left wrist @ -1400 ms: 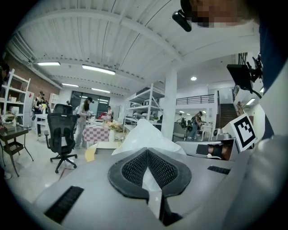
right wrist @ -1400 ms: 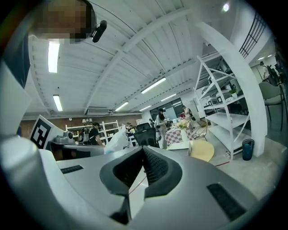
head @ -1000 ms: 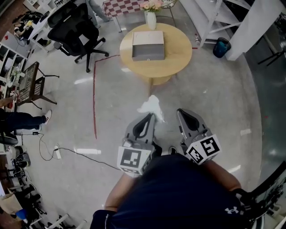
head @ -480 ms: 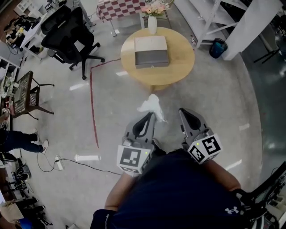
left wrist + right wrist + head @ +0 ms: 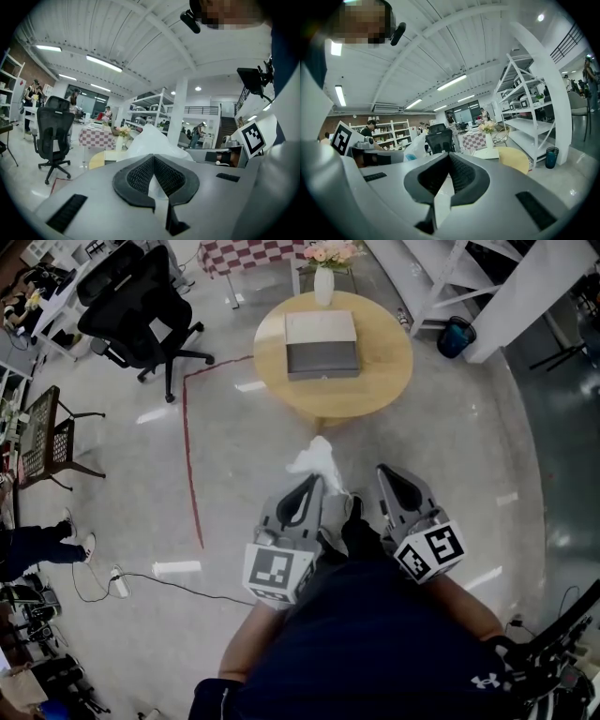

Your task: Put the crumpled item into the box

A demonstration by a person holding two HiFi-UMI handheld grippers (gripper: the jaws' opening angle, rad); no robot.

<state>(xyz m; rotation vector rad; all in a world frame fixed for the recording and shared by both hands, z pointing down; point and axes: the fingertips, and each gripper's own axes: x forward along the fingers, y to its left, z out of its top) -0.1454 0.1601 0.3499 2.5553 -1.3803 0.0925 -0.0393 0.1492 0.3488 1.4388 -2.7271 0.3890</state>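
A white crumpled item (image 5: 317,463) sticks out from the tip of my left gripper (image 5: 314,482), which is shut on it. In the left gripper view the crumpled item (image 5: 152,140) bulges above the closed jaws of the left gripper (image 5: 153,157). My right gripper (image 5: 384,472) is held beside it, shut with nothing in it; in its own view the right gripper (image 5: 449,154) has its jaws together. The open grey box (image 5: 322,343) lies on the round wooden table (image 5: 375,381) ahead, well beyond both grippers.
A white vase of flowers (image 5: 324,282) stands at the table's far edge. A black office chair (image 5: 141,306) is at the far left, white shelving (image 5: 441,277) at the far right. A red line (image 5: 190,474) runs along the floor.
The table and box have shifted slightly right and nearer in the head view as the person walks. Both grippers keep their pose, and the left still holds the crumpled item.
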